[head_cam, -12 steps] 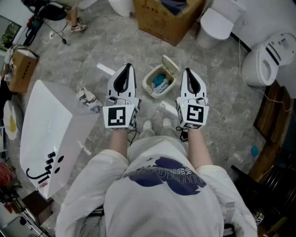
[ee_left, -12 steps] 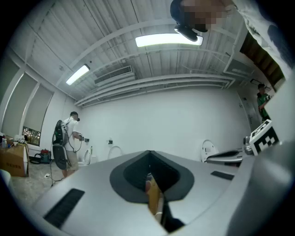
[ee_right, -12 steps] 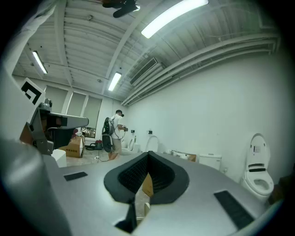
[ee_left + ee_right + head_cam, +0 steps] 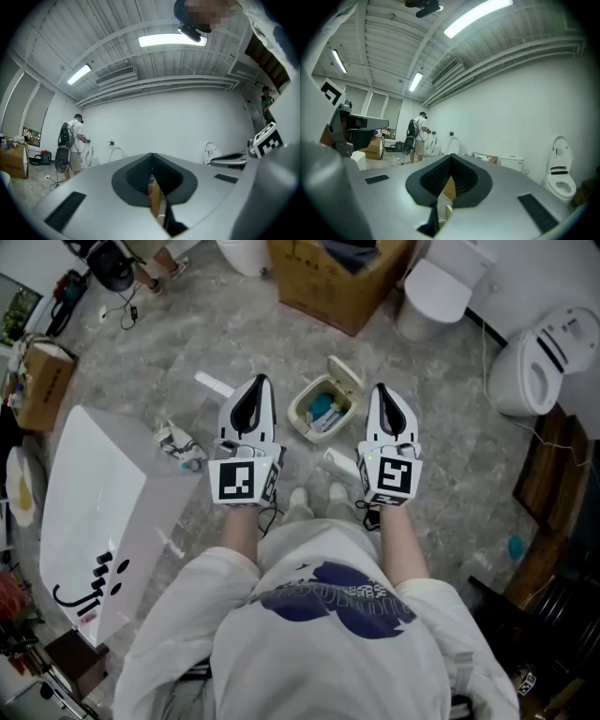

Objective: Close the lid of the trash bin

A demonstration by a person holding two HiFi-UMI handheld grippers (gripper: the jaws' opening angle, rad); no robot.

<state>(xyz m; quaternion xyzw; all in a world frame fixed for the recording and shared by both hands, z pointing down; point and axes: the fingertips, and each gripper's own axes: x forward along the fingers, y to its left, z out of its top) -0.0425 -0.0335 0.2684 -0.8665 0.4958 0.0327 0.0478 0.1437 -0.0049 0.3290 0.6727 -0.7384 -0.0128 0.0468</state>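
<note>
A small cream trash bin stands on the floor between and just beyond my two grippers in the head view. Its lid is swung up and back, and blue and white rubbish shows inside. My left gripper is held level to the left of the bin, jaws together, nothing between them. The right gripper sits to the bin's right, likewise shut and empty. Both gripper views look level across the room; the bin is not in them.
A white bathtub-like block lies at the left, with small litter beside it. A cardboard box and toilets stand ahead and to the right. A person works far across the room.
Both grippers have kept their places beside the bin. The person at the top left of the head view has moved further out of the frame.
</note>
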